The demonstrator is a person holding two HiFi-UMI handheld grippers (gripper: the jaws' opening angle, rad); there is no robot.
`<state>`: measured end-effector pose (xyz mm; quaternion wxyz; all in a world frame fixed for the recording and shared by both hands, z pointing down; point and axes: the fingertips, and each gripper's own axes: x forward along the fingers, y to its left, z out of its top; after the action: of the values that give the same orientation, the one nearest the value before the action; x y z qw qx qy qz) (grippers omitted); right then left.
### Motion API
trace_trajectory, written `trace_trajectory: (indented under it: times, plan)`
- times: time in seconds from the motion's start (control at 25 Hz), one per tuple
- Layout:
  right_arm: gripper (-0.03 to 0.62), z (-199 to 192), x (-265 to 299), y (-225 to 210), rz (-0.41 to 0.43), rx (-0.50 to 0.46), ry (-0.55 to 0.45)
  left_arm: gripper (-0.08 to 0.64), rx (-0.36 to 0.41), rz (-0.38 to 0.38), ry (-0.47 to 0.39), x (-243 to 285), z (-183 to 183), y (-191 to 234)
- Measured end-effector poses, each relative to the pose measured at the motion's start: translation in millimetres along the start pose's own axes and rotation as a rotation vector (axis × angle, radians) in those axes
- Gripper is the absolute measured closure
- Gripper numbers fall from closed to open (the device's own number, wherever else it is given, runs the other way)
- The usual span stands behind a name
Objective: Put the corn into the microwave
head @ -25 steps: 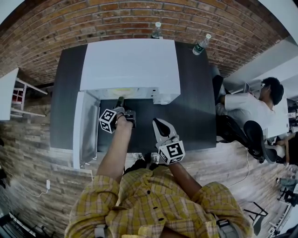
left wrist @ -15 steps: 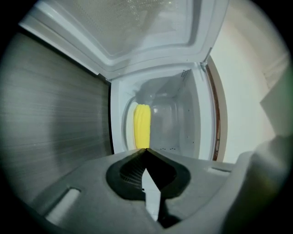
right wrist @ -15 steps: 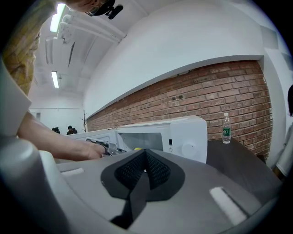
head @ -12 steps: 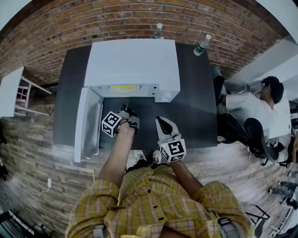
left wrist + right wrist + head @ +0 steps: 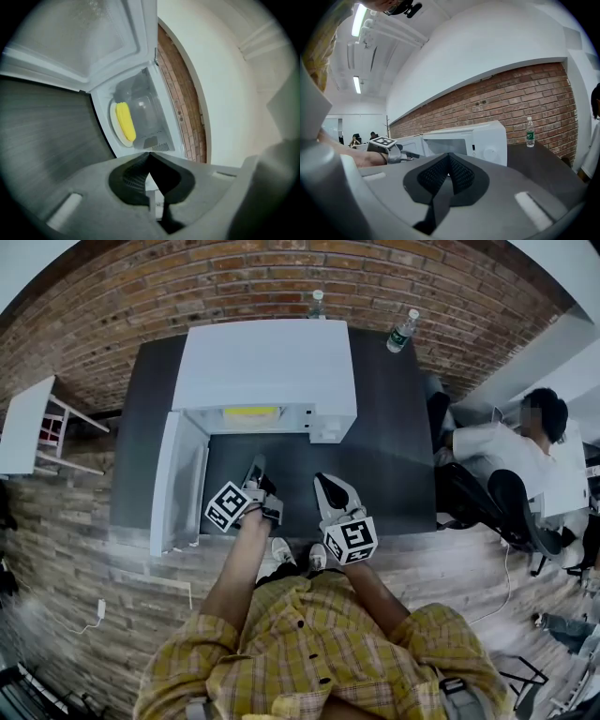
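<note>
Yellow corn (image 5: 125, 122) lies lengthwise on the pale plate (image 5: 114, 132) inside the microwave (image 5: 267, 362). Judged from that, placement is done.

Risks from here:
- Door (image 5: 178, 484) hangs wide open over the dark bench (image 5: 394, 446), to the left claw's side. A careless sweep of that arm could knock it, jolt the oven and roll the cob off the plate.
- If the door is to be shut next, a clenched claw can only push. A glancing push may slip off the panel or slam it.
- Corn sits toward one edge of the plate, so it has little margin against rolling.

Claws:
- Left claw (image 5: 149, 154): jaws pressed together, nothing between them. It sits outside the cavity mouth, with the corn ahead of its tips and well apart.
- Right claw (image 5: 449, 155): also clenched and empty, hovering above the bench in front of the microwave, further from the corn.
</note>
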<state>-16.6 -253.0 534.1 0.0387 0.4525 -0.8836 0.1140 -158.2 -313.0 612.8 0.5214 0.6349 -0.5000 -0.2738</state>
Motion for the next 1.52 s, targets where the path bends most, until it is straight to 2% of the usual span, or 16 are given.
trace_trajectory:
  times: [0.24,0.64,1.32,1.52]
  plan:
    - [0.591,3.1,-8.4,1.0,0.016,0.005,-0.008,0.560,0.202,-0.028,0.036,-20.1,-17.2,-25.9]
    - [0.591,6.4,-20.1,2.8,0.031,0.016,-0.020,0.560,0.608,-0.046,0.066,-50.0,-35.8,-68.5]
    - [0.592,8.3,-29.1,2.5,0.033,0.014,-0.026,0.560,0.910,-0.031,0.050,-75.0,-52.5,-93.4]
    - [0.592,8.8,-28.3,6.2,0.039,0.016,-0.026,0.560,0.953,-0.034,0.062,-77.9,-56.1,-99.5]
